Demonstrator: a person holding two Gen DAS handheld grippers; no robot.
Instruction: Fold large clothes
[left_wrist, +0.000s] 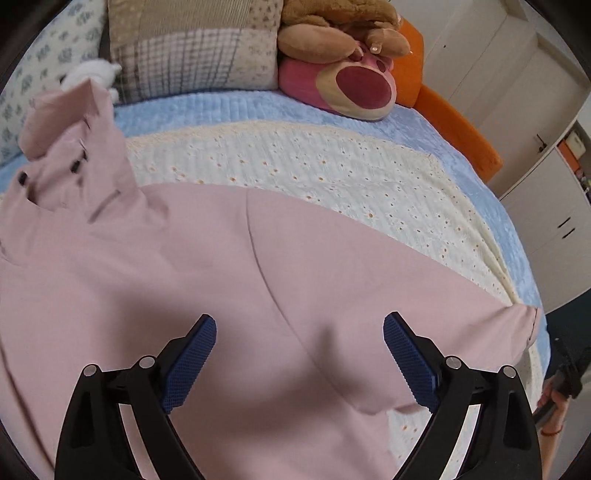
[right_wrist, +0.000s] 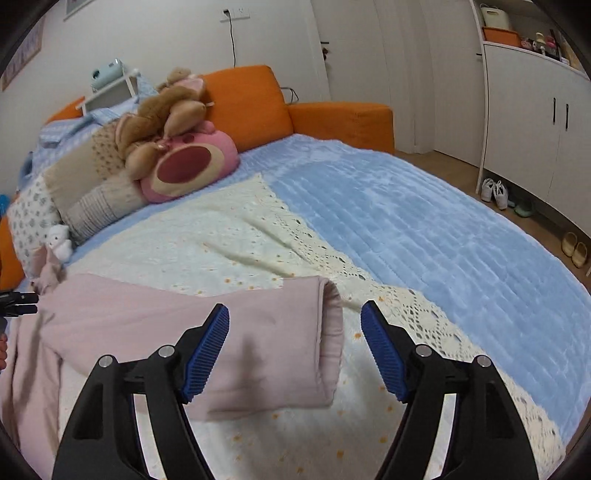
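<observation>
A large pale pink shirt (left_wrist: 207, 266) lies spread on the bed, its collar and dark buttons at the upper left of the left wrist view. My left gripper (left_wrist: 300, 325) is open and empty just above the shirt's body. In the right wrist view a pink sleeve (right_wrist: 258, 332) lies folded across the cream cloth, its cuff end at the right. My right gripper (right_wrist: 295, 314) is open and empty over that cuff end; the cuff sits between the blue pads without being held. The left gripper's tip (right_wrist: 18, 302) shows at the left edge.
The bed has a blue quilt (right_wrist: 424, 229) and a cream eyelet cloth (right_wrist: 207, 236). Pillows (left_wrist: 192, 48), a pink bear cushion (right_wrist: 192, 166) and a small white toy (right_wrist: 59, 238) line the head. An orange bed frame (right_wrist: 332, 122), white cupboards (right_wrist: 535, 125) and shoes (right_wrist: 495, 192) stand to the right.
</observation>
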